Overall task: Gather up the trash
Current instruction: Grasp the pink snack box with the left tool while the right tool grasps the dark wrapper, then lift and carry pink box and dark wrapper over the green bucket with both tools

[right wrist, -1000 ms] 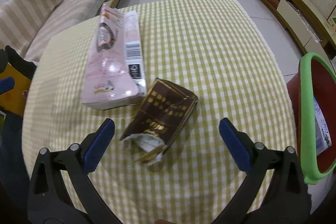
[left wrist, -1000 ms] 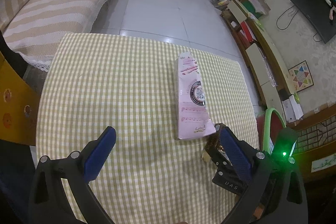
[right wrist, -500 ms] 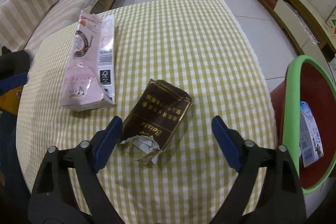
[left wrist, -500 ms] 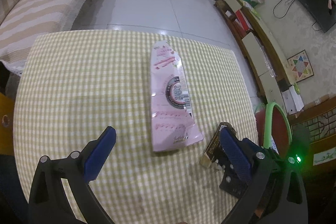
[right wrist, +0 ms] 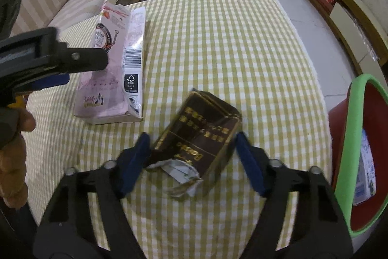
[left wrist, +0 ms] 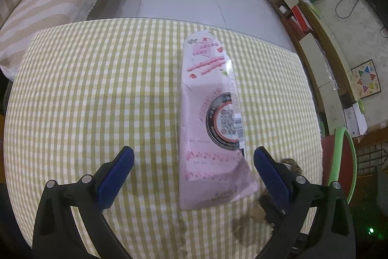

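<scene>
Left wrist view: the left hand-held gripper has its fingers wide apart, straddling the near end of the pink carton, which lies flat on the checked bench. Risk: the carton looks flattened and light, so a closing finger may push it sideways instead of pinching it. A second ago the carton lay off toward the right finger; it is now centred between both.

Right wrist view: the right hand-held gripper stands apart but close around the torn brown packet, just right of the pink carton. Risk: the packet sits skewed, so it may twist or crush on closing. The red bin stands at the bench edge, beyond the packet. Half a second ago these fingers were wider apart.
</scene>
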